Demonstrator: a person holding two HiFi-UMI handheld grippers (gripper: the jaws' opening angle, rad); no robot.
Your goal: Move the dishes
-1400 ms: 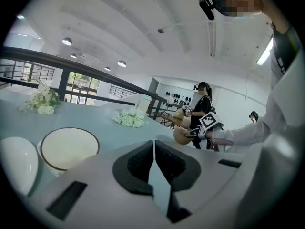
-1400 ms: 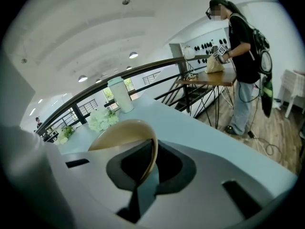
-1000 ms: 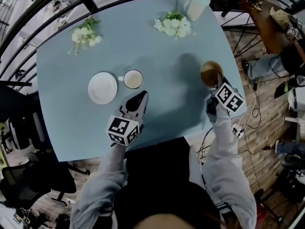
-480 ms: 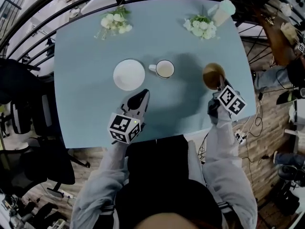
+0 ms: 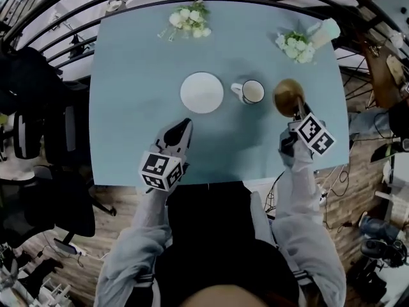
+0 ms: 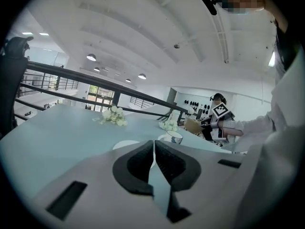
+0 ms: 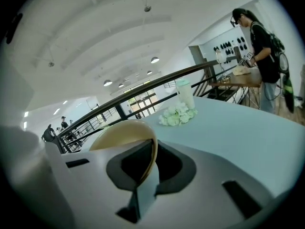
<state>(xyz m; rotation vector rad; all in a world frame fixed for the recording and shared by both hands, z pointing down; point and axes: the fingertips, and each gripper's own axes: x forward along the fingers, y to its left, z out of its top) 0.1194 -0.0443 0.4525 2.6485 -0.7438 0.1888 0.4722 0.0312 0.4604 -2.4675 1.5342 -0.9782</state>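
Note:
A brown bowl hangs tilted just right of the white mug, and my right gripper is shut on its near rim. In the right gripper view the bowl's thin rim is pinched between the pads of that gripper. A white plate lies left of the mug. My left gripper is shut and holds nothing, near the plate's front left. In the left gripper view its closed jaws point at the plate and mug.
The light blue table carries two white flower bunches and a pale cup at its far side. A dark railing runs behind it. Dark chairs stand at the left, and a person at a far bench.
Both grippers have moved left across the table. The bowl, in the right gripper, has come from the right edge to just beside the mug. The left gripper went from under the mug to under the plate.

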